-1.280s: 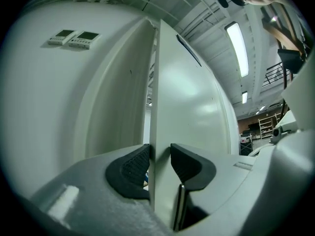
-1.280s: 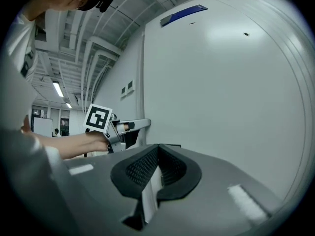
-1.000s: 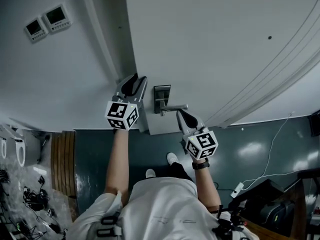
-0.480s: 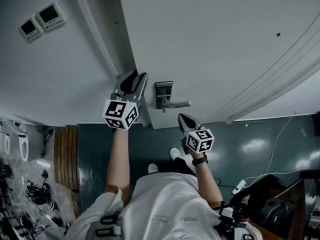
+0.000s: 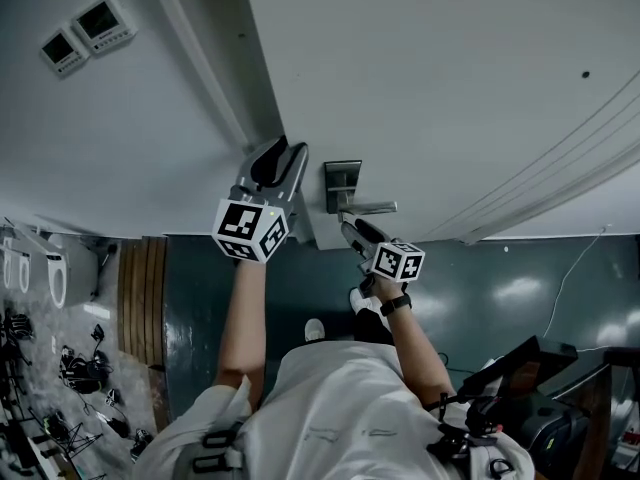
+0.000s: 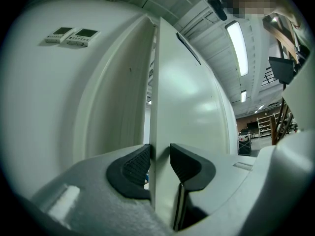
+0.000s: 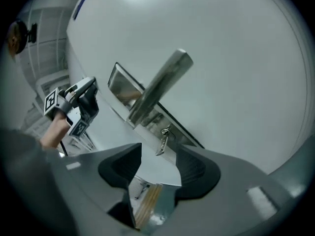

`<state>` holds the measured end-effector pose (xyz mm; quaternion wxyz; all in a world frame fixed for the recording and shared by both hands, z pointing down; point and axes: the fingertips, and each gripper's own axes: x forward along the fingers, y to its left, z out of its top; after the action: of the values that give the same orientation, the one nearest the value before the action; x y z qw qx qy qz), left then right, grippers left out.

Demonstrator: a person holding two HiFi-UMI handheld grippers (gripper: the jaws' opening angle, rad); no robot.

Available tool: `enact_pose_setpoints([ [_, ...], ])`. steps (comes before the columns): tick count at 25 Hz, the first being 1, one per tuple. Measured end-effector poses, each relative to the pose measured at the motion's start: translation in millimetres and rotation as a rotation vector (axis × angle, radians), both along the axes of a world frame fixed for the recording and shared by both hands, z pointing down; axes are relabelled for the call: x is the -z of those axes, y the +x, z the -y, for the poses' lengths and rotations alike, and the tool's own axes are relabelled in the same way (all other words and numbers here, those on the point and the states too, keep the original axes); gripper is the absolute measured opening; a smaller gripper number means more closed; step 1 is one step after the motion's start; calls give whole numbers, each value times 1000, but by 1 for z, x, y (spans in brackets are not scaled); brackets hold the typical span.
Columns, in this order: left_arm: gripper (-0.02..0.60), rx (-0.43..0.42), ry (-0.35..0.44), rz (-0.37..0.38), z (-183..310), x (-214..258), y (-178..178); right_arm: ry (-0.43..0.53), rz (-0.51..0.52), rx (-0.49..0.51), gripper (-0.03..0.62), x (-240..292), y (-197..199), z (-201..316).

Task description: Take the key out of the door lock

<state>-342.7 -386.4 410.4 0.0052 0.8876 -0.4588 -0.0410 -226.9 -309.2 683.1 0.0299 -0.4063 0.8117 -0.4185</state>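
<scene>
the key (image 7: 164,140) is in the lock, hanging out of the lock plate (image 7: 129,90) just below the lever handle (image 7: 160,86). my right gripper (image 7: 157,162) points up at it from underneath with its jaws opening. the key lies in line with the gap, just beyond the pad tips, and neither pad touches it. in the head view this gripper sits right under the handle. my left gripper (image 6: 160,154) is clamped across the free edge of the door (image 6: 187,97), one pad pressed on each face. the door stands ajar from its frame. two small wall panels (image 5: 85,33) are mounted on the wall left of the frame.
</scene>
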Motion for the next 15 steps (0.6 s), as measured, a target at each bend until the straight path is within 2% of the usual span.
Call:
enact_pose_setpoints([
  [6, 133, 21, -4, -12, 0, -2, 1, -62, 200, 8, 209, -9, -21, 22],
  [11, 133, 16, -9, -15, 1, -3, 1, -138, 378, -63, 114, -12, -24, 39],
  [12, 133, 14, -9, -17, 1, -3, 1, -150, 394, -75, 67, -15, -23, 40],
  [15, 133, 17, -13, -19, 1, -3, 1, -180, 477, -116, 41, -19, -19, 38],
])
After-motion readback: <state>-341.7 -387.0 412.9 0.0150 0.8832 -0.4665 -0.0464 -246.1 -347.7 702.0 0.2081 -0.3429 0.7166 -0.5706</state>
